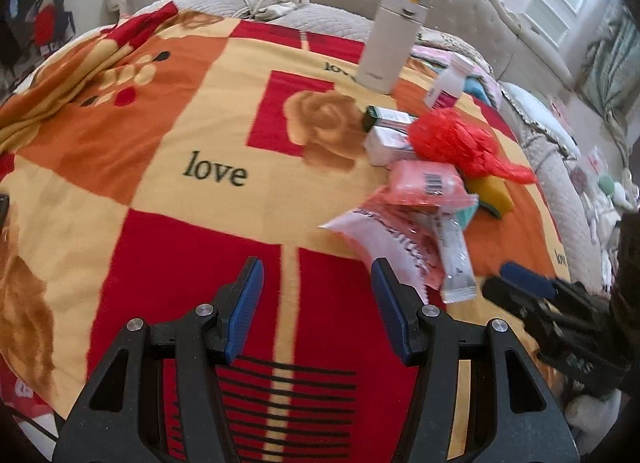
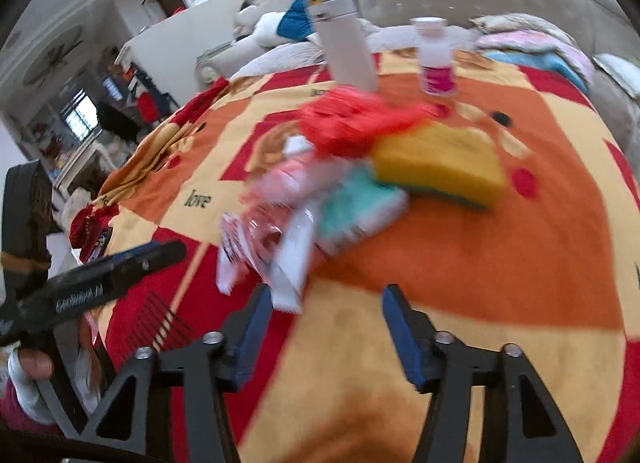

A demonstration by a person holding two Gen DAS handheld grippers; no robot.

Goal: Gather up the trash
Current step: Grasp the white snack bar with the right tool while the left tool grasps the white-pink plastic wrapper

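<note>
The scene was a bed covered by a blanket (image 1: 172,135) patterned in red, orange and yellow squares with the word "love" printed on it.

The left gripper (image 1: 318,283) hovered above a red square of the blanket, its blue-padded jaws spread with nothing between them. The right gripper (image 2: 324,305) was likewise spread and empty, above the orange and yellow part of the blanket; its own view was motion-blurred.

The trash lay in one loose cluster on the blanket, ahead and to the right of the left gripper and just ahead of the right gripper. Nearest the grippers were flat white and pink wrappers (image 1: 400,239), overlapping one another, with a pink packet bearing a barcode (image 1: 426,179) partly on top. Beside these lay a teal-and-white pack (image 2: 360,203) and a yellow sponge (image 2: 440,161), the sponge touching the pack. A crumpled red plastic bag (image 1: 452,139) sat behind them, resting against two small boxes (image 1: 390,131).

Farther back a tall white flask (image 1: 390,39) stood upright, and near it a small white bottle with a pink label (image 1: 446,83), tilted in the left view.

In the right wrist view, fingers (image 2: 34,363) held the handle of the left gripper at the lower left edge.
</note>
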